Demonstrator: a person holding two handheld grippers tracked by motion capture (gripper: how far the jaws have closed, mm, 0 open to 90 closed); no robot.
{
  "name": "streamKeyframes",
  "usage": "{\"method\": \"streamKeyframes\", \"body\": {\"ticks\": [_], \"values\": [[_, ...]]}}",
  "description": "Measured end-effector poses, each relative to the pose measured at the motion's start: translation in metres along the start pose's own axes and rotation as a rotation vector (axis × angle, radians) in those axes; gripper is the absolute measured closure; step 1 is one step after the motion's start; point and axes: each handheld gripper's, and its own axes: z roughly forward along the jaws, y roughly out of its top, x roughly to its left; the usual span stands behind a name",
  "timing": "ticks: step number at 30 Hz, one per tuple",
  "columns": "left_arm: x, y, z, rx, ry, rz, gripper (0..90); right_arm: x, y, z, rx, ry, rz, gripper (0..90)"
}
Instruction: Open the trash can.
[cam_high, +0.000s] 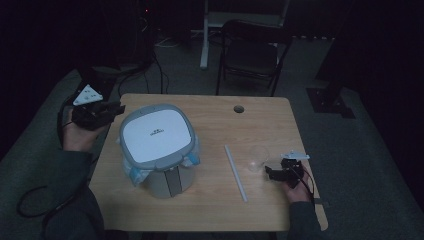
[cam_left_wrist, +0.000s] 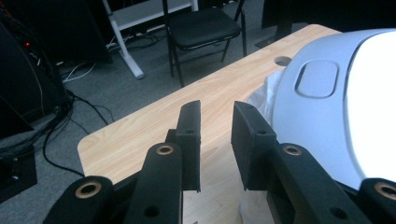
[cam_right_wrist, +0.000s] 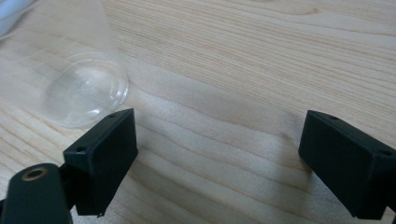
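Note:
A grey bin with a white lid (cam_high: 156, 136) and a pale liner bag stands on the left half of the wooden table (cam_high: 215, 112). My left gripper (cam_high: 118, 108) hovers at the table's left edge, level with the lid, jaws apart with nothing between them. In the left gripper view my left gripper (cam_left_wrist: 215, 111) points across the table's corner, with the lid (cam_left_wrist: 345, 107) to its right. A clear plastic cup (cam_high: 257, 157) stands right of centre. My right gripper (cam_high: 270, 173) rests just right of the cup. Seen from the right gripper view, that gripper (cam_right_wrist: 219, 122) is wide open over bare wood, the cup (cam_right_wrist: 84, 88) beyond its left jaw.
A long white straw-like tube (cam_high: 235, 172) lies on the table between the bin and the cup. A round cable hole (cam_high: 238, 108) is near the far edge. A dark folding chair (cam_high: 250, 52) stands behind the table. Cables (cam_left_wrist: 56, 126) trail on the floor.

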Motion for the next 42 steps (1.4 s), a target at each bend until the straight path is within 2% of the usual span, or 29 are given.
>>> {"method": "streamKeyframes", "body": {"ticks": [6, 13, 17, 30, 42], "values": [[-0.004, 0.007, 0.004, -0.012, -0.047, 0.011, 79.1, 0.000, 0.000, 0.000, 0.000, 0.000, 0.000, 10.7], [-0.008, 0.013, 0.008, -0.018, -0.103, 0.015, 89.7, 0.000, 0.000, 0.000, 0.000, 0.000, -0.001, 10.7], [-0.010, 0.015, 0.011, -0.013, -0.146, 0.027, 90.0, 0.000, 0.000, 0.000, 0.000, 0.001, 0.000, 10.7], [-0.015, 0.017, 0.019, -0.006, -0.181, 0.028, 90.0, 0.000, 0.000, 0.000, 0.000, 0.000, 0.000, 10.7], [-0.018, 0.019, 0.022, -0.021, -0.212, 0.026, 90.0, 0.000, 0.000, 0.000, 0.000, 0.000, 0.000, 10.7]]}}
